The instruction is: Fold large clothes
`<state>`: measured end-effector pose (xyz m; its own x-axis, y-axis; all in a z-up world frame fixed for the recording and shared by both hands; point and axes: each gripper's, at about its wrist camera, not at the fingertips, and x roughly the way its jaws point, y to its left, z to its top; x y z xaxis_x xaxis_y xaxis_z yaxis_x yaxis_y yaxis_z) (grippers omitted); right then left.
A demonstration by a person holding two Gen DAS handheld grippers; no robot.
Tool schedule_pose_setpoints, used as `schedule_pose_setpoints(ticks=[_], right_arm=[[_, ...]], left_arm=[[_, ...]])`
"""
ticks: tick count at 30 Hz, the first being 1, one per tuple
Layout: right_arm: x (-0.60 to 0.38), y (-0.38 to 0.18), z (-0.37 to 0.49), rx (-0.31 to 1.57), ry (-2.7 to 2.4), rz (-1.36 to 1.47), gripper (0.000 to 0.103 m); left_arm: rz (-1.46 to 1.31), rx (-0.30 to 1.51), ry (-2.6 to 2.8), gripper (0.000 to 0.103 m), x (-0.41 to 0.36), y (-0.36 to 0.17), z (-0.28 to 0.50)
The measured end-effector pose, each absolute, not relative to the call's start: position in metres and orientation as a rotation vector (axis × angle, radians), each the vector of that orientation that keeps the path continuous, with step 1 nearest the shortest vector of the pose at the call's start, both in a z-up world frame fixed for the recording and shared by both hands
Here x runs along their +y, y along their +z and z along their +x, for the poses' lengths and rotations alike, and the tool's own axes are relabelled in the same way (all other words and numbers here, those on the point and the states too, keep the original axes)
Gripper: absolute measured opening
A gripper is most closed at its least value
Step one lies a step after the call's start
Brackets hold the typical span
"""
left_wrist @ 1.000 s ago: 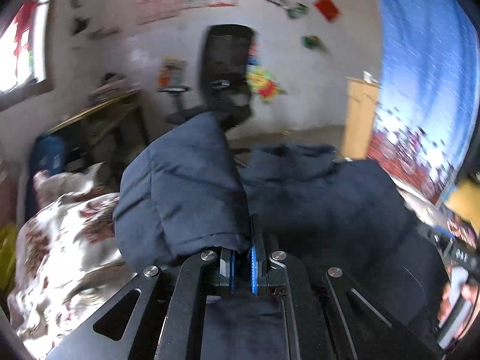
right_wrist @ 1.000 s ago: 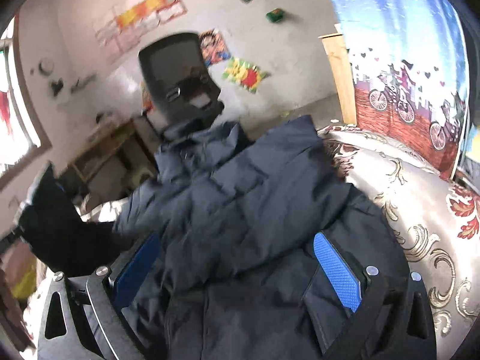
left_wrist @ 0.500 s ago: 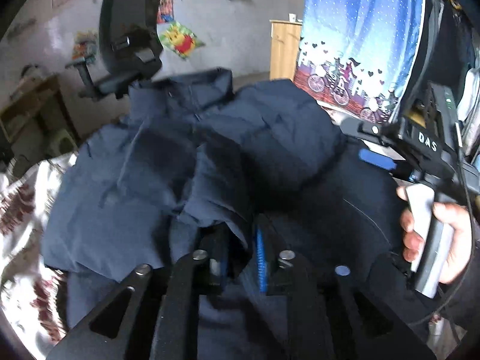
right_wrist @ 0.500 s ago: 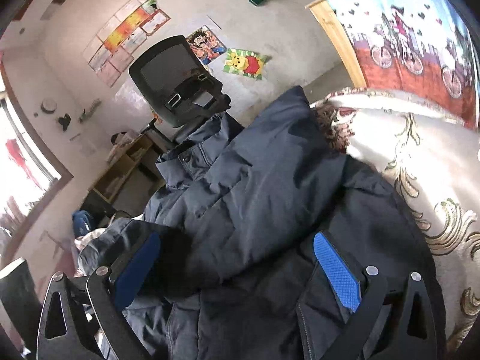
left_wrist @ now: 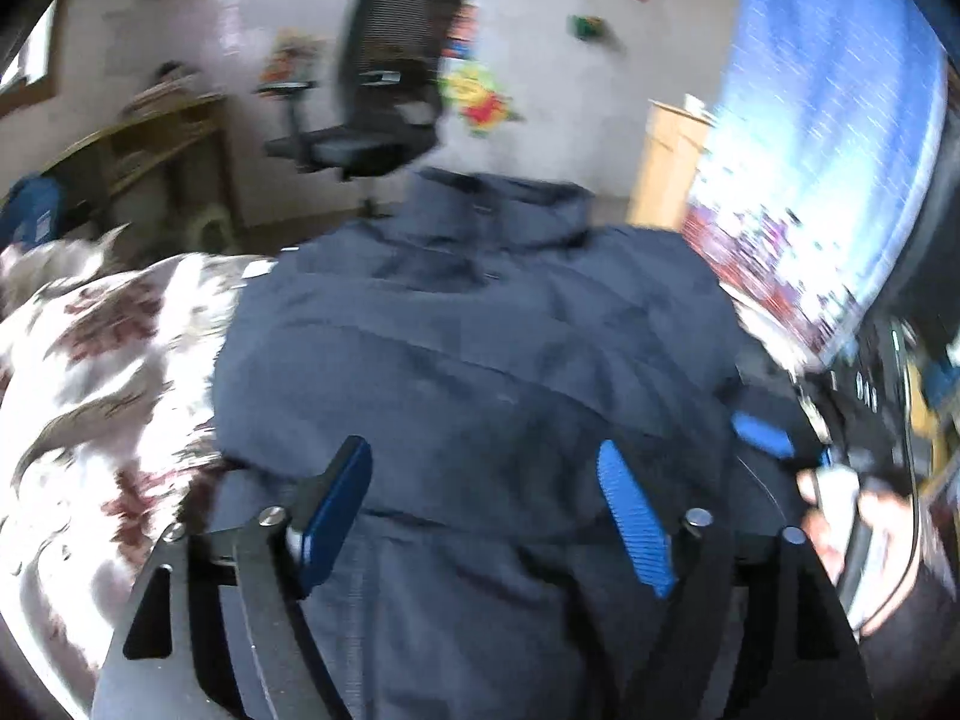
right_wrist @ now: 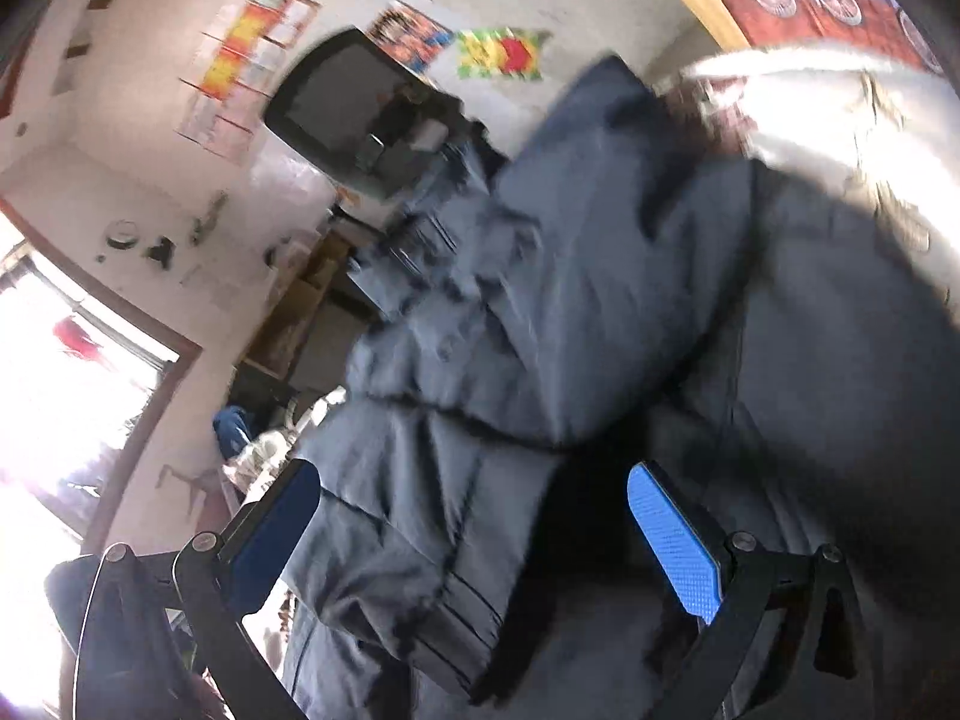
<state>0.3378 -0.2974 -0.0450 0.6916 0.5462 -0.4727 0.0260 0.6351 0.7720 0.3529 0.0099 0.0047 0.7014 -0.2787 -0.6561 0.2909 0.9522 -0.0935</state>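
Left wrist alone shows the hand (left_wrist: 840, 516) gripping the right tool (left_wrist: 774, 450).

A dark navy padded jacket (left_wrist: 480, 360) is lying spread on a floral bedcover, its collar standing up at the far end. Both sleeves are lying folded in across the body (the quilted panels are bunching into soft ridges), and the nearer hem is lying crumpled in creases.

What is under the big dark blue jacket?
The jacket lies on a white bedspread with red flowers, which shows beside it. What is beneath its middle is covered, so that cannot be seen.
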Motion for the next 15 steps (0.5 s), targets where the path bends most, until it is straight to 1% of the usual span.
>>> schedule_pose_setpoints(ticks=[1, 2, 3, 4, 6, 7, 8, 9, 10, 12, 13, 15], right_arm=[[-0.295, -0.047, 0.34, 0.809, 0.302, 0.821, 0.103], [-0.292, -0.05, 0.341, 0.845, 0.287, 0.798, 0.103], [-0.289, -0.052, 0.342, 0.862, 0.287, 0.785, 0.098], [-0.285, -0.053, 0.341, 0.874, 0.289, 0.768, 0.095], [-0.278, -0.051, 0.338, 0.881, 0.284, 0.721, 0.083], [-0.274, -0.051, 0.338, 0.879, 0.294, 0.708, 0.079], [-0.272, -0.051, 0.337, 0.879, 0.3, 0.703, 0.067], [-0.271, -0.052, 0.337, 0.881, 0.303, 0.703, 0.052], [-0.268, -0.053, 0.336, 0.885, 0.311, 0.709, 0.043], [-0.267, -0.054, 0.334, 0.882, 0.319, 0.715, 0.018], [-0.266, -0.051, 0.331, 0.864, 0.322, 0.712, 0.01], [-0.266, -0.042, 0.327, 0.812, 0.328, 0.702, 0.005]], left_arm=[[0.0, 0.718, -0.27, 0.079, 0.019, 0.007, 0.356], [-0.011, 0.713, -0.238, 0.083, 0.027, 0.009, 0.358], [-0.02, 0.709, -0.217, 0.087, 0.035, 0.009, 0.355], [-0.035, 0.706, -0.186, 0.088, 0.044, 0.009, 0.357], [-0.061, 0.705, -0.149, 0.089, 0.06, 0.008, 0.356], [-0.075, 0.71, -0.127, 0.089, 0.068, 0.007, 0.357], [-0.087, 0.721, -0.109, 0.09, 0.076, 0.005, 0.359], [-0.095, 0.728, -0.099, 0.09, 0.086, 0.005, 0.355], [-0.102, 0.742, -0.082, 0.09, 0.093, 0.003, 0.356], [-0.108, 0.767, -0.059, 0.09, 0.103, -0.001, 0.356], [-0.111, 0.779, -0.048, 0.09, 0.108, -0.002, 0.357], [-0.116, 0.783, -0.034, 0.09, 0.115, -0.003, 0.355]])
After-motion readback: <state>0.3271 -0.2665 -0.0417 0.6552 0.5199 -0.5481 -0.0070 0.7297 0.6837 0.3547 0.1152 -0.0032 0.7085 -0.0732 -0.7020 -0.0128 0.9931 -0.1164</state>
